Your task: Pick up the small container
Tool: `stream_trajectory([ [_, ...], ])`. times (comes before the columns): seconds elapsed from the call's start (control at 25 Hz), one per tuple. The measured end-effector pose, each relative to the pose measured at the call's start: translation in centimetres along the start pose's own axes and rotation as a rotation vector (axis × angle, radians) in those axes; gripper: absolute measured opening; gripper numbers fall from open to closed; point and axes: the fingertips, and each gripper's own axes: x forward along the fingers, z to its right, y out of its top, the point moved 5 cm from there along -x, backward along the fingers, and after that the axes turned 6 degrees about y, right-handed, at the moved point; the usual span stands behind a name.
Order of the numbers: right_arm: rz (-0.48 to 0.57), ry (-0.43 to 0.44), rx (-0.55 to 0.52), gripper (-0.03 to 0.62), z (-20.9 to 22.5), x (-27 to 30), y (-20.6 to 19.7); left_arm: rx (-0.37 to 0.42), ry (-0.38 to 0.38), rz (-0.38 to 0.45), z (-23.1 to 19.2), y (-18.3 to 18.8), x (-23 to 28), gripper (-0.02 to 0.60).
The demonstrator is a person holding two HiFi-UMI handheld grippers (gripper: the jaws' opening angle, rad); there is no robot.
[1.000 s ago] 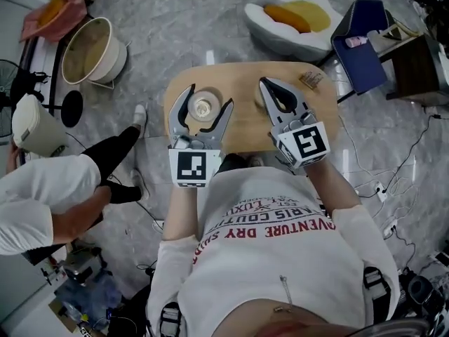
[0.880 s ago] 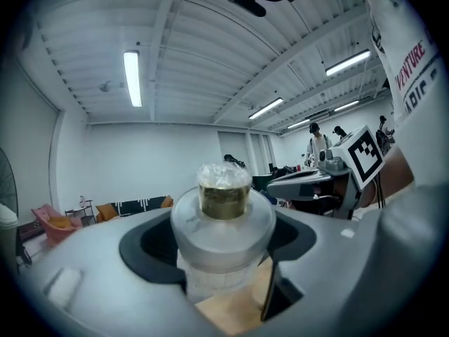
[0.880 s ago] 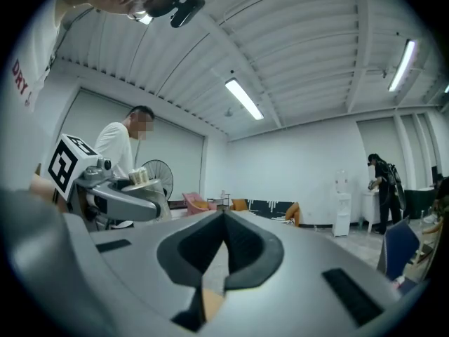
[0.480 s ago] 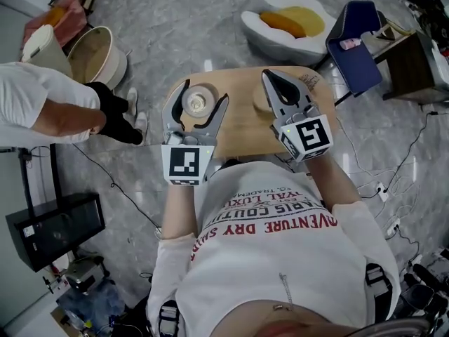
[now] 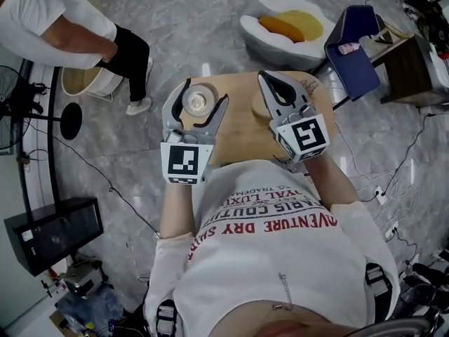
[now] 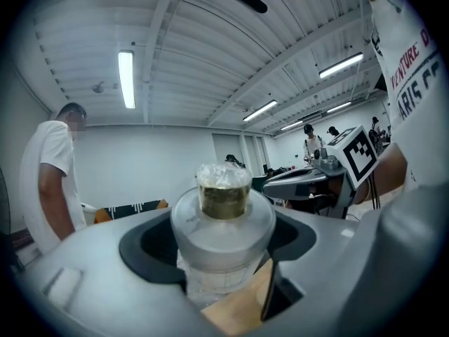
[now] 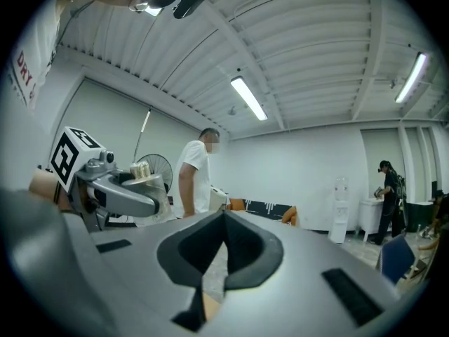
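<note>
The small container (image 5: 198,102), a clear jar with a wide white lid and a crinkled clear top, is over the left part of the round wooden table (image 5: 242,128). My left gripper (image 5: 207,93) has a jaw on each side of it, and in the left gripper view the dark pads (image 6: 151,248) press against the container (image 6: 223,216). I cannot tell whether the jar rests on the wood or hangs just above it. My right gripper (image 5: 264,76) is over the table's right half with its jaws shut and nothing between them; in the right gripper view the tips (image 7: 224,215) meet.
A pale round disc (image 5: 260,106) lies on the table under my right gripper, with a small brown item (image 5: 309,84) at the far right corner. A white beanbag seat (image 5: 284,27), a blue chair (image 5: 354,51) and floor cables surround the table. A person in white (image 5: 63,20) bends by a cream bucket (image 5: 81,84).
The person in white has walked from the left edge to the far upper left. Both grippers and the container keep their places over the table.
</note>
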Motion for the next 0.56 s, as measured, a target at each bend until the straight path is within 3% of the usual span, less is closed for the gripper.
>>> stream_trajectory([
  [0.56, 0.017, -0.007, 0.031, -0.005, 0.8, 1.7, 0.1, -0.003, 0.011, -0.004, -1.9, -0.4, 1.2, 0.339],
])
